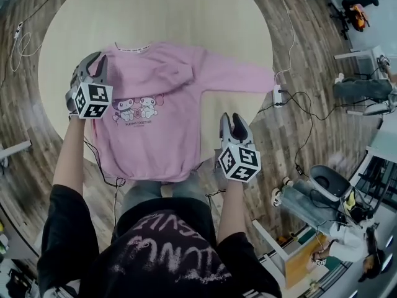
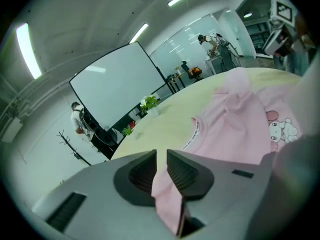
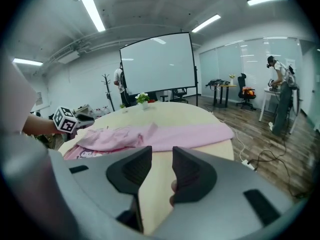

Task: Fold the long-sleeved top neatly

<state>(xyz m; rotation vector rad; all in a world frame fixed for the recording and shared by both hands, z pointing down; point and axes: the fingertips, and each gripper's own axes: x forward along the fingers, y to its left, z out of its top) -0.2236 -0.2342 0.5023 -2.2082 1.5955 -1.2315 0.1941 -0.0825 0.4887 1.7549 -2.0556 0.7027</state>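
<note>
Black shirt (image 1: pixel 161 247), pink top (image 1: pixel 167 104) on round beige table (image 1: pixel 173 11), wood floor (image 1: pixel 310 104)

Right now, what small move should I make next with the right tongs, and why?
Probably carry the right tongs up to the cuff end of the sleeve that lies stretched out toward the edge of the table. They are open and empty beside the hem of the top, while the left tongs pinch pink cloth at the other side.
</note>
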